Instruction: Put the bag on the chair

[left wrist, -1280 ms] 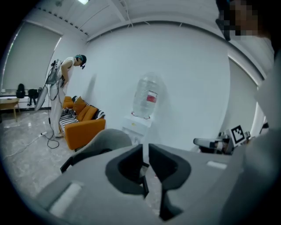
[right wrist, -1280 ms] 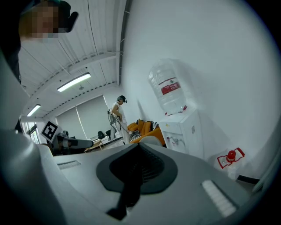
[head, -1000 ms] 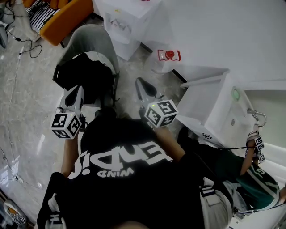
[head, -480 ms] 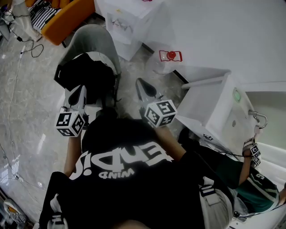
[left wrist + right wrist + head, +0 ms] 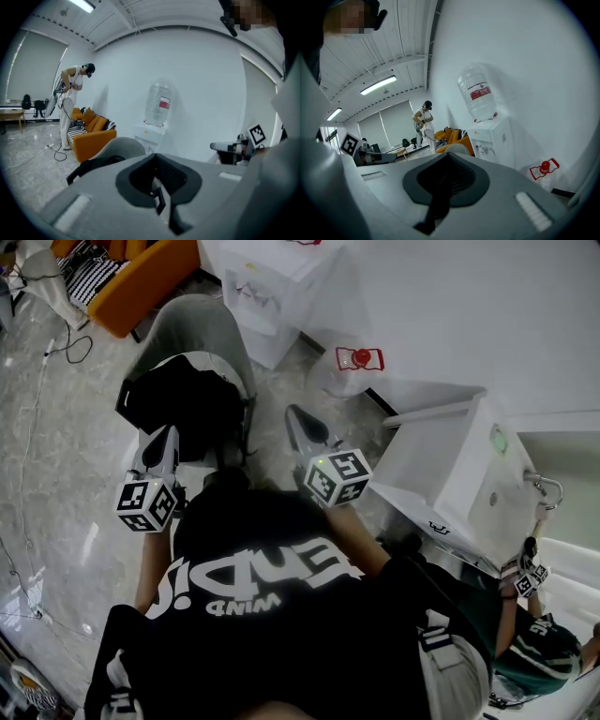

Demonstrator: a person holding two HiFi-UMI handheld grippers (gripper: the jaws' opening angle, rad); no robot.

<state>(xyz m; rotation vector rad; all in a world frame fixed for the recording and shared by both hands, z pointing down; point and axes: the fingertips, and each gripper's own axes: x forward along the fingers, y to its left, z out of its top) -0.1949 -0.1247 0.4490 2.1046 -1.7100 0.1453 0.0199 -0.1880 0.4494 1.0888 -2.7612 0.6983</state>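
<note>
The black bag [image 5: 183, 399] lies on the seat of the grey chair [image 5: 192, 324], straight ahead of me in the head view. My left gripper [image 5: 169, 434] hovers at the bag's near edge, jaws shut and empty. To the right of the chair my right gripper [image 5: 294, 414] hangs over the floor, also shut with nothing in it. In the left gripper view the left gripper [image 5: 157, 155] has its jaws together, with the chair [image 5: 123, 145] and a black part of the bag [image 5: 91, 165] beyond. The right gripper [image 5: 447, 157] points past the chair [image 5: 457, 149].
A water dispenser [image 5: 258, 287] stands against the white wall beyond the chair, with an orange sofa [image 5: 141, 277] to its left. A red item in clear wrap [image 5: 359, 358] lies on the floor. A white cabinet [image 5: 450, 474] is at my right, and another person [image 5: 530, 638] beside it. Cables [image 5: 56, 338] trail on the floor.
Both grippers stay nearly where they were and the bag has not moved. The other person's hand at the right edge has dropped lower.
</note>
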